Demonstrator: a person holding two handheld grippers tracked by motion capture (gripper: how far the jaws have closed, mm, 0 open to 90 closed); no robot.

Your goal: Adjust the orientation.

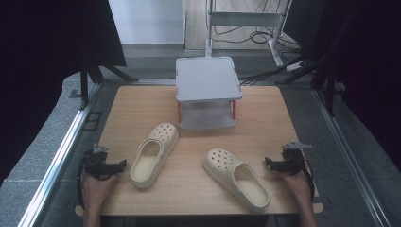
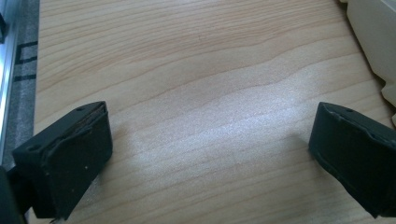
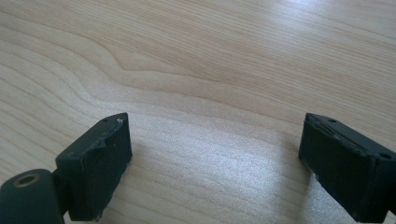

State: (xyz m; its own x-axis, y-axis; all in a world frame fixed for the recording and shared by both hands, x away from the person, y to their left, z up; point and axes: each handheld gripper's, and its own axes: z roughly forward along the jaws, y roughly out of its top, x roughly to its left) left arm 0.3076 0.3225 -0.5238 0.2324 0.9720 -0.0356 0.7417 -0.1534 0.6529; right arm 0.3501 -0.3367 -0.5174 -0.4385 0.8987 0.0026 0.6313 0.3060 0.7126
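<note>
Cream clogs (image 1: 154, 155) (image 1: 236, 178) lie between the gaping left tool (image 1: 122, 164) and right tool (image 1: 267, 162).

Table: light wood (image 1: 142, 109), on grey floor (image 1: 56, 123).
Behind: white frame (image 1: 246, 19), cables (image 1: 255, 35).
Sides: black drapes (image 1: 42, 42).
Light: soft, even.

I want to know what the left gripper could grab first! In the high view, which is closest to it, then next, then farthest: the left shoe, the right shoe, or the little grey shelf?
From the left gripper:
1. The left shoe, right beside it on the table.
2. The right shoe, across on the person's right.
3. The grey shelf, at the table's far edge.
</note>
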